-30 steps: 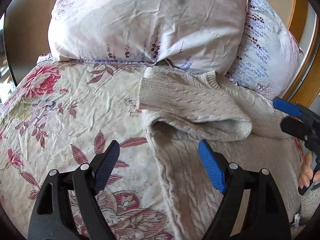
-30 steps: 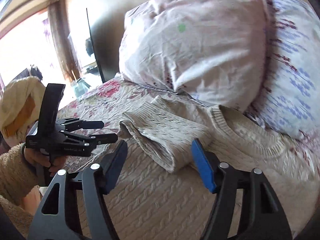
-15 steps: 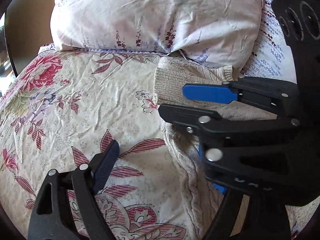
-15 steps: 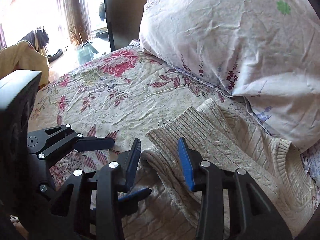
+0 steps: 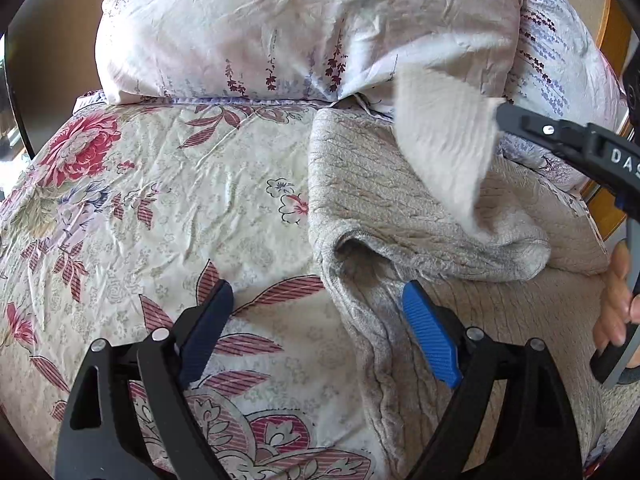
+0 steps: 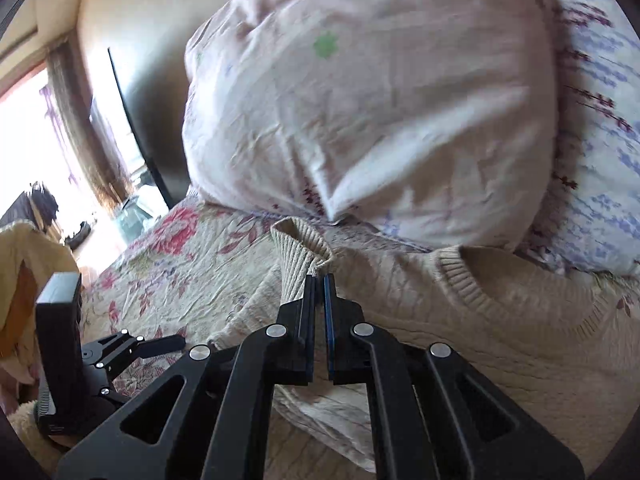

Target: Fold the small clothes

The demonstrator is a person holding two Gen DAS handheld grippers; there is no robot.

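You are working over one bed, its floral quilt [image 5: 168, 208] spread wide, with two pillows [image 5: 304, 28] propped at the head. One cream cable-knit sweater [image 5: 384, 200] lies on the quilt's right side, its neck toward the pillows. Your two grippers are both in view. The right gripper [image 6: 319, 286] has its jaws pinched together on the sweater's ribbed cuff [image 6: 298, 256], lifting one sleeve off the body. The left gripper [image 5: 316, 332] hangs with jaws spread wide over the sweater's left edge, holding nothing.
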